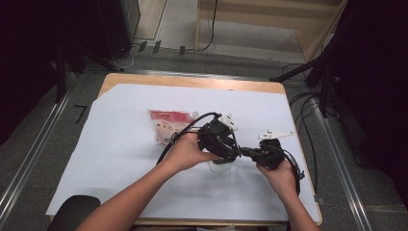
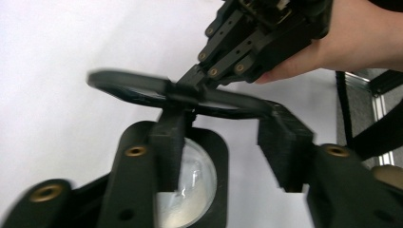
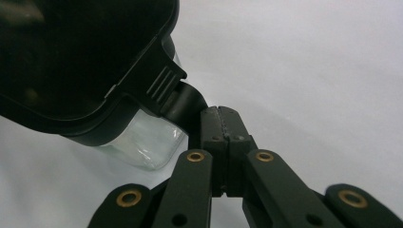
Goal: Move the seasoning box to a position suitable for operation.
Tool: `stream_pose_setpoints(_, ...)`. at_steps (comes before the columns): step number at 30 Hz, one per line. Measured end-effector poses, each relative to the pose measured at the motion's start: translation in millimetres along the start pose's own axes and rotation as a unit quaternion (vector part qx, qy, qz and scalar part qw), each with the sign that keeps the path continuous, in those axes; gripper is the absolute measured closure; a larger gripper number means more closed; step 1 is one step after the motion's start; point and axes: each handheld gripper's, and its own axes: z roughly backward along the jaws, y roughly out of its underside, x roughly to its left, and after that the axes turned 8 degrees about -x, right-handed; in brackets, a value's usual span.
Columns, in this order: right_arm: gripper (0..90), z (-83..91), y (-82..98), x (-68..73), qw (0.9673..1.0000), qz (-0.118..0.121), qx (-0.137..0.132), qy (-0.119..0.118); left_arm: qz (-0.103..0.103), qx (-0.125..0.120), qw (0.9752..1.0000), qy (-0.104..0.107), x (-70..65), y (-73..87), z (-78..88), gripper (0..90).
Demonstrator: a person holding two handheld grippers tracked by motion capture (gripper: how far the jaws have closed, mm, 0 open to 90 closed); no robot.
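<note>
Your right gripper (image 3: 219,118) is clenched on the black carry loop (image 2: 133,88) of the clear jar (image 2: 192,183), which hangs just below and behind your left jaws. The left gripper (image 2: 225,121) stands half spread across that loop, seemingly not yet biting; blur hides the contact. Centre the strap between both pads, then squeeze squarely, keeping the right grip steady

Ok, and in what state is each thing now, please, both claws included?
Left claw: open, its jaws near the handle.
Right claw: shut on the handle.
Handle: pinched at its middle.
Lid: on the jar.
Jar: closed by the lid.
Bag: lying flat, apart from both claws.
</note>
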Motion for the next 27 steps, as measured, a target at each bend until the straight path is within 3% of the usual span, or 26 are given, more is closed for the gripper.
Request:
stream_pose_setpoints(6, 90.0, 3.0, 0.7, 2.2, 1.0000, -0.003, -0.006, -0.001, -0.009, 0.000, 0.9999, 0.008, -2.7, -3.0, -7.9, 66.7)
stream_pose_setpoints(14, 90.0, 3.7, 1.6, 2.8, 1.0000, -0.006, -0.007, -0.001, -0.012, 0.005, 0.9998, 0.013, -1.2, -7.4, -18.6, 67.2)
stream_pose_setpoints(24, 90.0, 4.6, 1.7, 2.3, 0.9999, -0.007, -0.007, -0.001, 0.003, 0.003, 0.9997, 0.026, 5.1, -2.9, -26.9, 66.8)
stream_pose_setpoints(27, 90.0, 5.1, 1.2, 2.7, 0.9999, -0.008, -0.006, -0.003, 0.017, -0.001, 0.9993, 0.034, 7.5, -0.8, -24.4, 65.8)
